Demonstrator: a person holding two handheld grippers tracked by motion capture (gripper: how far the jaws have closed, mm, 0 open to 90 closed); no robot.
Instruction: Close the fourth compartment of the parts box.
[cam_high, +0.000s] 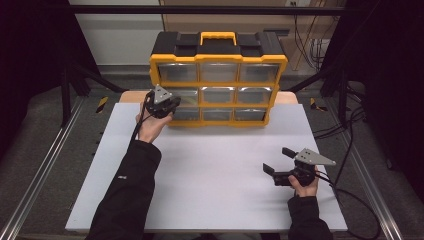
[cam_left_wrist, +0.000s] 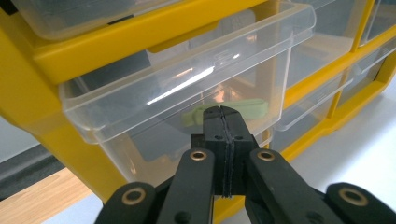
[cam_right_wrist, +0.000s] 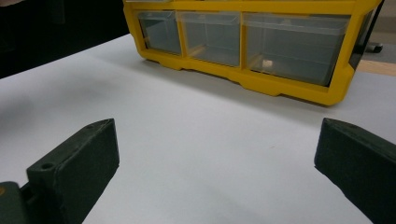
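A yellow and black drawer organiser (cam_high: 218, 60) with clear drawers stands at the far edge of the white board (cam_high: 215, 170). My left gripper (cam_high: 167, 106) is at its left column, jaws pressed together with nothing between them. In the left gripper view the left gripper (cam_left_wrist: 222, 111) touches or nearly touches the front of a clear drawer (cam_left_wrist: 187, 88) that sticks out a little. A pale green piece (cam_left_wrist: 247, 109) lies inside that drawer. My right gripper (cam_high: 278, 160) rests low over the board's near right part, open and empty, with the right gripper (cam_right_wrist: 219, 135) facing the organiser's bottom row.
A small pale object (cam_right_wrist: 267, 63) lies in a bottom-row drawer in the right gripper view. Cables (cam_high: 345, 150) trail off the board's right edge. A bare wooden strip (cam_left_wrist: 42, 200) shows behind the board at the left. Metal rails (cam_high: 40, 170) run along both sides.
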